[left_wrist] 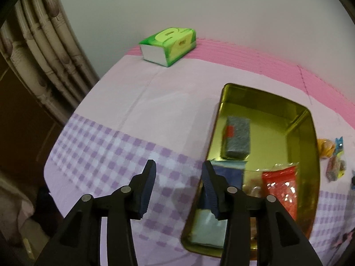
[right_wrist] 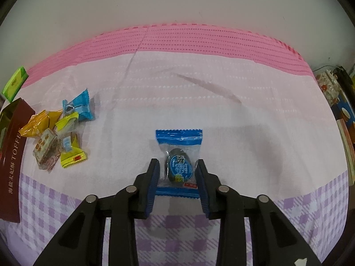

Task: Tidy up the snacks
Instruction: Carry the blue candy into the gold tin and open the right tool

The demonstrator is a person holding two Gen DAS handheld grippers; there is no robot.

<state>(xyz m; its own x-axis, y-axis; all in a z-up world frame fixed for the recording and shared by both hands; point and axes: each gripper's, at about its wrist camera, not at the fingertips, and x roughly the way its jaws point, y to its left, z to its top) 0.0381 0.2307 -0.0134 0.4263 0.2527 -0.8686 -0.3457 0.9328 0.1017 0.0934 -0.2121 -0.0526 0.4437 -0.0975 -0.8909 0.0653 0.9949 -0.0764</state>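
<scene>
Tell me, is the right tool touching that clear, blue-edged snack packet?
Touching. The right wrist view shows the right tool with both blue pads pressed against the sides of the clear, blue-edged snack packet, no gap showing.

Tablecloth (right_wrist: 221,110) covers the table. Tissue pack (left_wrist: 169,45) sits at the far left edge, well apart from the rest. Tin (left_wrist: 311,133) lies nearer and to its right, holding a wrapped block (left_wrist: 237,140) toward its far end, a foil packet (left_wrist: 280,187) nearer, and a flat packet (left_wrist: 209,230) at its near corner. Heap of wrapped snacks (right_wrist: 60,133) lies just right of the tin. Single wrapped snack (right_wrist: 178,155) lies alone further right, between the fingers (right_wrist: 153,186) of the right gripper (right_wrist: 178,168).
</scene>
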